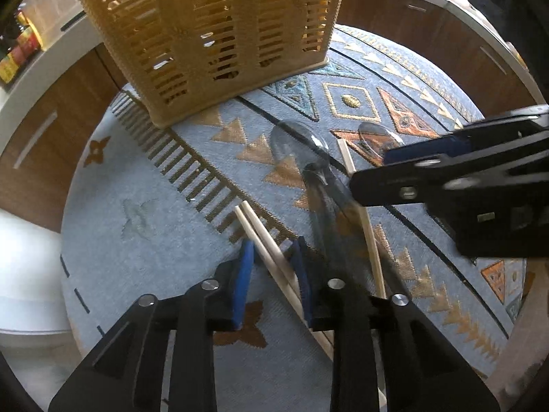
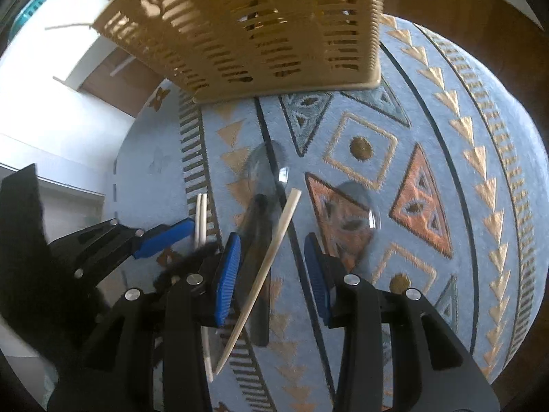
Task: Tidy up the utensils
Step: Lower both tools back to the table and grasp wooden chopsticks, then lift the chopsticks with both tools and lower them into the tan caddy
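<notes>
Lying on a blue patterned rug (image 1: pixel 144 213), the utensils sit in front of a tan slotted basket (image 1: pixel 212 41), which stands upright at the rug's far side. Nearest the basket are two clear plastic spoons: one (image 1: pixel 302 144) with its bowl toward the basket and a dark, smoky handle running back from it, the other (image 1: pixel 377 137) just beside it over an orange triangle in the weave. Pale wooden chopsticks lie with them. A pair (image 1: pixel 260 237) rests side by side, touching, angled across the comb-like border of the rug, further from the basket than the spoon bowls. A single chopstick (image 1: pixel 360 213) lies alongside the dark spoon handle.

The left hand-held gripper (image 1: pixel 272 264) points steeply down with its blue pads on either side of the chopstick pair; the jaws are narrowed, but whether the pads already press on the wood cannot be told. The right hand-held gripper (image 2: pixel 271 274) also points down, its blue pads (image 2: pixel 228 274) standing apart with the single chopstick (image 2: pixel 271 257) and the dark spoon handle (image 2: pixel 257 240) between them, neither pad touching either one. Beyond the rug, around the basket, run brown cabinet fronts (image 1: pixel 44 144) under a white bench (image 1: pixel 34 68).
</notes>
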